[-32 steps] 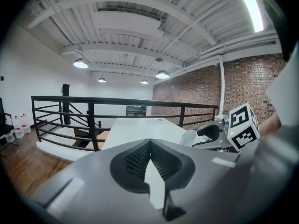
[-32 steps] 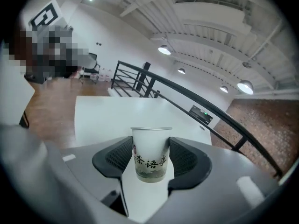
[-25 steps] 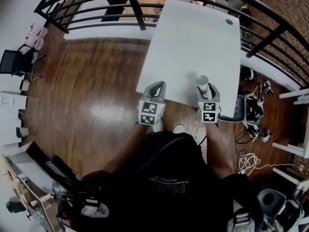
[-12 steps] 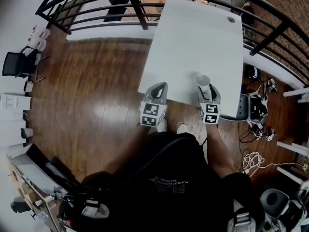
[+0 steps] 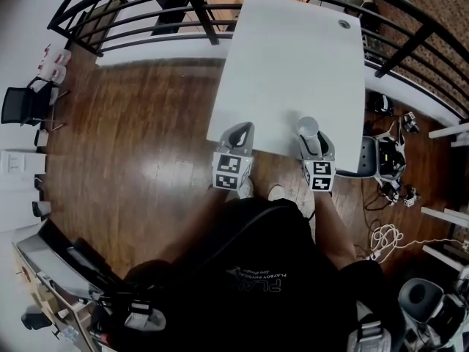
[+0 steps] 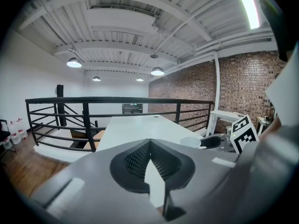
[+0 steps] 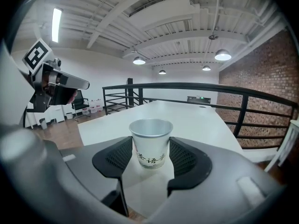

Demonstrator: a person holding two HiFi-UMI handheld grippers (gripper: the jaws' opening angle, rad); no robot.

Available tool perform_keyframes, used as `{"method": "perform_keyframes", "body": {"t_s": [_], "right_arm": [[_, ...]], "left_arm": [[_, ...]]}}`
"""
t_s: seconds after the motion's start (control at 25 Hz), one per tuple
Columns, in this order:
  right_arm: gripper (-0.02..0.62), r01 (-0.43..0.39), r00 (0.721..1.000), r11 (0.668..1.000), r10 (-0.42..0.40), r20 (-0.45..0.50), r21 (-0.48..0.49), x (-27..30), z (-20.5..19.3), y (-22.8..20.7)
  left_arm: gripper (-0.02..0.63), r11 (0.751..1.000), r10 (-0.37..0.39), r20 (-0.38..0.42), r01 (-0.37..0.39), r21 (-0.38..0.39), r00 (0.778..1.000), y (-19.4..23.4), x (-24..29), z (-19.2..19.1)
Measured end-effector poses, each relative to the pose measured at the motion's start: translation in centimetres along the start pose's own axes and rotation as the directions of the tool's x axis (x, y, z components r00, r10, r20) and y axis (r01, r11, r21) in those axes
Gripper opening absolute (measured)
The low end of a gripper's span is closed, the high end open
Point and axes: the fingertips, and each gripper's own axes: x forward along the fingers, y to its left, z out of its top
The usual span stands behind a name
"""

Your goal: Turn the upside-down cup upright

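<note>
Loft room: brick wall (image 7: pixel 261 78) on the right, black railing (image 5: pixel 146 13) round the far side, wood floor (image 5: pixel 132 145), and a long white table (image 5: pixel 293 64) with a person standing at its near edge. At left, the left gripper (image 5: pixel 238 132) hangs over the table's near-left corner. Its jaws are together with nothing between them, and it has no part in the work here. At right, the right gripper (image 5: pixel 314 136) reaches over the near-right edge with the cup (image 7: pixel 150 141) between its jaws. The pads look pressed on the cup's two sides just under the rim, so I read it as clamped on the cup. The cup stands mouth up, with print on the side facing the gripper. Its base is at or just above the tabletop; I cannot tell which. Judgement: the turning-over looks done, and the step in hand is setting the cup down near the table's front edge. The next move calls for the base to sit flat on the table. Then the jaws should open evenly and draw straight back, so neither pad drags the light cup over or off the edge.
</note>
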Motion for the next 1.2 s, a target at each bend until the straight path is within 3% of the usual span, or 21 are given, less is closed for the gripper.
{"method": "perform_keyframes", "body": {"t_s": [0.72,1.0,1.2], "right_arm": [[0.304,0.009,1.000,1.000,-0.010,-0.022,-0.016,-1.4,0.0,0.5],[0.254,0.041,0.994,0.998,-0.036,0.107,-0.043,-4.4,5.5,-0.6],[0.145,0.049,0.988,0.997,-0.041,0.149,-0.053,-5.8,6.8,-1.0]], "left_arm": [[0.000,1.000,-0.017,-0.001,0.017,0.012,1.000,-1.0,-0.4,0.2],[0.000,0.999,-0.034,-0.001,0.034,0.022,0.999,-2.7,0.2,0.2],[0.000,0.999,-0.039,-0.006,0.039,0.016,0.999,-4.1,0.5,0.1]]}}
